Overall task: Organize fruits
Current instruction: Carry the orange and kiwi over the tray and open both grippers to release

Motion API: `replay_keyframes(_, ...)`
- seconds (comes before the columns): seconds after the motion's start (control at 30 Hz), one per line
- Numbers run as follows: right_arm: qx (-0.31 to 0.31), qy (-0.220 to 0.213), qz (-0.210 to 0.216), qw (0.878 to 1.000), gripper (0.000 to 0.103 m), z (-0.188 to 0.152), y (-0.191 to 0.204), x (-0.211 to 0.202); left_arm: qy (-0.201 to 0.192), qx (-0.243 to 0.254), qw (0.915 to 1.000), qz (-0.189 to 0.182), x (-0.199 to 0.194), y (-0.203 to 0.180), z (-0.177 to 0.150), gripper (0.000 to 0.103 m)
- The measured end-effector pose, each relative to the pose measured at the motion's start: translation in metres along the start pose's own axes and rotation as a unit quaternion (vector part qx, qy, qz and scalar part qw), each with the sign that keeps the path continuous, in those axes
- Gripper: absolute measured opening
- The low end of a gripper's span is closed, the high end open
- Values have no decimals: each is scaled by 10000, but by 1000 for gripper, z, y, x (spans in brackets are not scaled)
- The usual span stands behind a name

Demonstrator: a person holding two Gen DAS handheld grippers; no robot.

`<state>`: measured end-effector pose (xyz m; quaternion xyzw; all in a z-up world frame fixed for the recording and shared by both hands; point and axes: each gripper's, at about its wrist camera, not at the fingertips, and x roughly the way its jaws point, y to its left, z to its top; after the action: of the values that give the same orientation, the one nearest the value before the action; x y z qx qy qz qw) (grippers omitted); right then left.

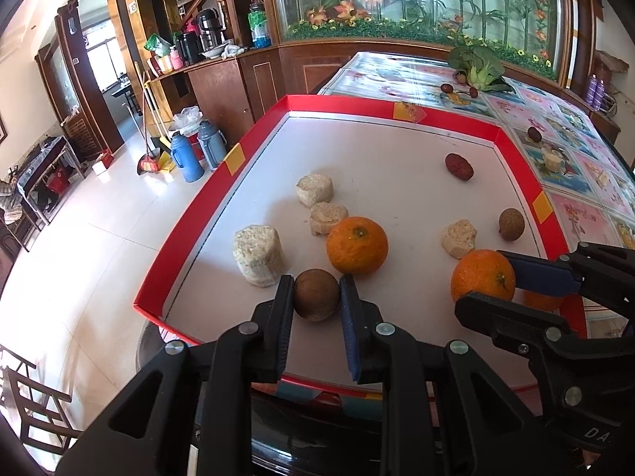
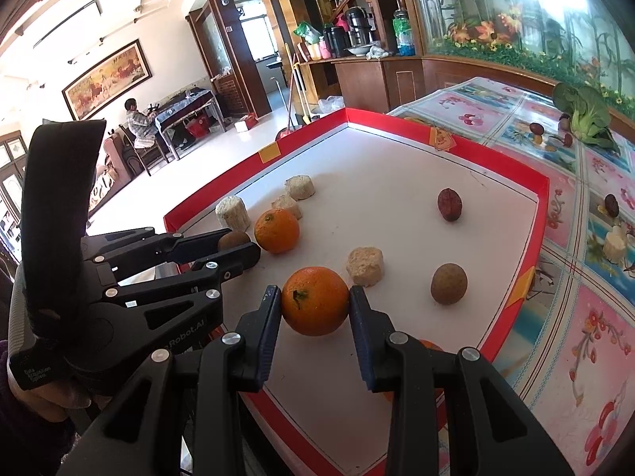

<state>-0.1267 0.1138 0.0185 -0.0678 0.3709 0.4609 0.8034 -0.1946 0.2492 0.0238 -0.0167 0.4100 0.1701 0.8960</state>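
At the bottom centre of the left wrist view, the left hand-held gripper (image 1: 316,295) pinches a small round brown fruit (image 1: 316,294) near the front edge of the red-rimmed white cardboard tray (image 1: 206,194). At the bottom centre of the right wrist view, the right hand-held gripper (image 2: 315,305) clamps a round orange tangerine (image 2: 315,300). A second orange tangerine (image 1: 356,244) sits just beyond the brown fruit, beside pale cylindrical corn-cob chunks (image 1: 258,256). Farther up, a dark red wrinkled date (image 1: 458,167) lies alone on the tray.

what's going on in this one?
A person is sorting fruit in a red-rimmed tray with two handheld tongs. The left tongs are shut on a small brown fruit; the right tongs are shut on an orange. Both fruits appear to rest on the tray floor.
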Motion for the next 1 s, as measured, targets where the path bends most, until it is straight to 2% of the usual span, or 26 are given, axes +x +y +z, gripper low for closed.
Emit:
replay_keyframes(0.37,-290,131,-247,9992,34,1,7,6,-79,22,9997,247,1,1,-2,25)
replay_keyframes(0.4,-316,144,-265,9990,35,0,8,7,-82,20,9996,253,1,2,-1,26)
replay_keyframes(0.43,-362,164,-270,9988,41,0,9,7,-87,20,9996,275,1,2,-1,27)
replay_keyframes(0.53,-469,155,-323,9983,55,-1,13,6,-132,3,9987,490,1,4,-2,44)
replay_keyframes(0.57,-485,147,-338,9981,57,-1,13,5,-155,-27,9983,552,1,5,-3,55)
replay_keyframes(0.7,-410,112,-278,9987,61,0,10,4,-180,15,9982,570,2,6,-3,60)
replay_keyframes(0.9,-175,3,-193,9997,61,1,4,0,-230,-1,9976,647,1,8,-2,77)
replay_keyframes(1.0,-78,-38,-203,9998,61,0,2,-2,-290,-46,9974,665,-3,10,-1,77)
